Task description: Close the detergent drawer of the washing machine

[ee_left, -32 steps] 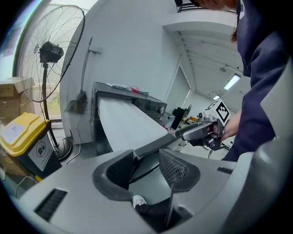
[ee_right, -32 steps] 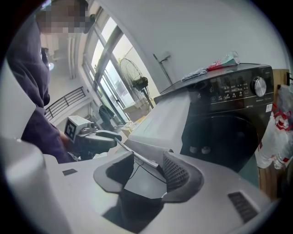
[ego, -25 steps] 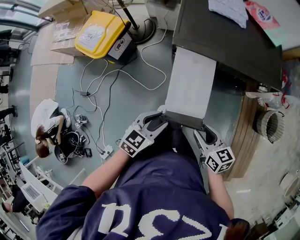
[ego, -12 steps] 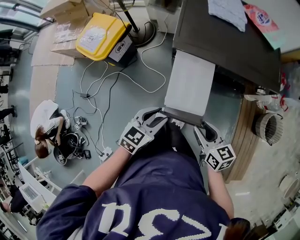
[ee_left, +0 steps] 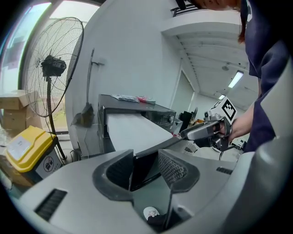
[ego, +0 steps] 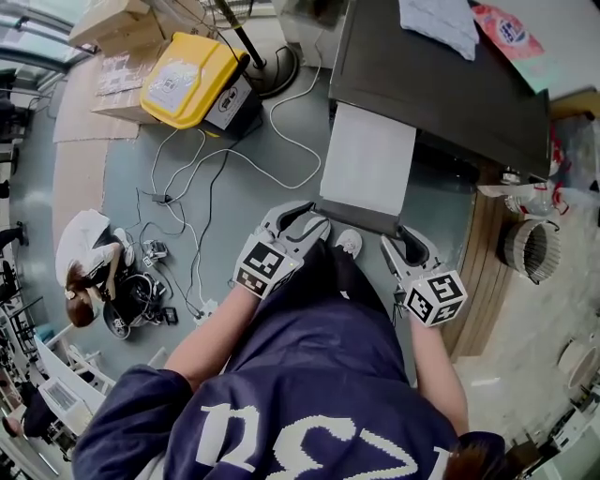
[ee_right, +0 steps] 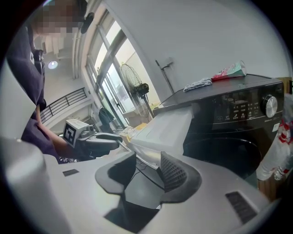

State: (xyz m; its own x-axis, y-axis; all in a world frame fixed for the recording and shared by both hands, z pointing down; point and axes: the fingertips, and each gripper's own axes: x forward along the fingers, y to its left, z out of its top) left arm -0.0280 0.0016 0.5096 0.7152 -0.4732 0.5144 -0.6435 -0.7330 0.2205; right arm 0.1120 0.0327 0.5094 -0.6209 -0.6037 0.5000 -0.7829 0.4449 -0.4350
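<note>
The dark washing machine (ego: 441, 80) has its long white detergent drawer (ego: 367, 159) pulled out toward me. The drawer's dark front panel (ego: 361, 223) spans between my two grippers. My left gripper (ego: 314, 223) is shut on the panel's left end, and in the left gripper view the panel (ee_left: 144, 164) fills the gap in the left gripper (ee_left: 145, 167). My right gripper (ego: 394, 239) is shut on the right end. In the right gripper view the panel's corner (ee_right: 149, 155) sits between the pads of the right gripper (ee_right: 147, 167), with the machine's control knob (ee_right: 271, 106) behind.
A yellow bin (ego: 185, 75) and a fan base (ego: 272, 66) stand on the floor at the left, with cables (ego: 206, 178) trailing between. A person (ego: 89, 253) crouches at far left. A cloth (ego: 441, 21) lies on the machine. A basket (ego: 530, 248) stands at the right.
Both grippers have moved toward the machine with the drawer's front panel between them. The drawer has slid partway in, so less of its white top shows.
</note>
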